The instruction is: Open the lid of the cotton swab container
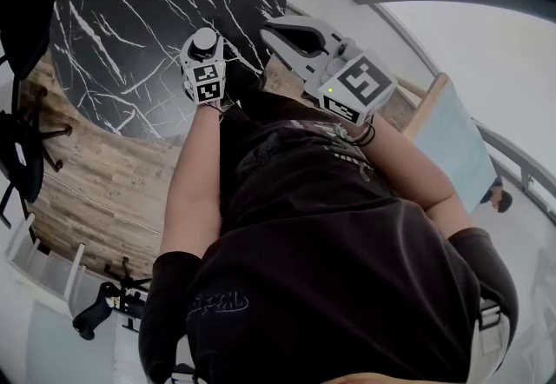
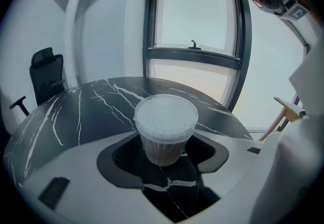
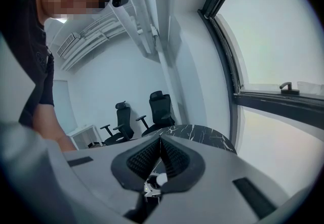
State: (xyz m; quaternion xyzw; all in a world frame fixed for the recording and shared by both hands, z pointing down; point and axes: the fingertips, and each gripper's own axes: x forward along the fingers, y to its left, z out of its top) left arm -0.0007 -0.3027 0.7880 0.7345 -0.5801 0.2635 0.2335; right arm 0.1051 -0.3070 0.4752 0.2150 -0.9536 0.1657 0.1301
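left jaws: the left gripper [image 2: 166, 139] is part open around the cotton swab container [image 2: 163, 149]; pads [image 2: 126, 154] sit close on both sides of the tub under the lid rim, no gap shows
right jaws: the right gripper [image 3: 160, 142] is fully closed, ribbed pads [image 3: 144, 159] meet along the centre line, nothing between them
container: clear round tub, upright, swabs packed inside with the stems showing through the wall; its base is low between the left jaws with the table top showing below it
lid: frosted white lid [image 2: 165, 116] on top, flat, wider than the tub, not lifted
container place: over the near part of the black marble table [image 2: 91, 111], on the window side; cannot tell if the base touches the top
right gripper place: seen top right in the left gripper view, well above and apart from the container; in the head view it is just right of the left gripper, at the table edge
marker cubes: left cube [image 1: 206, 78] and right cube [image 1: 358, 87] both face the head camera
arms: bare forearm [image 1: 195, 182] runs up to the left gripper, dark shirt fills the lower head view
table: round, white veins, on wood floor [image 1: 104, 191]
surroundings: big window [image 2: 195, 20] behind the table, black office chair [image 2: 46, 73] at left; two more office chairs [image 3: 161, 109] by the far wall in the right gripper view
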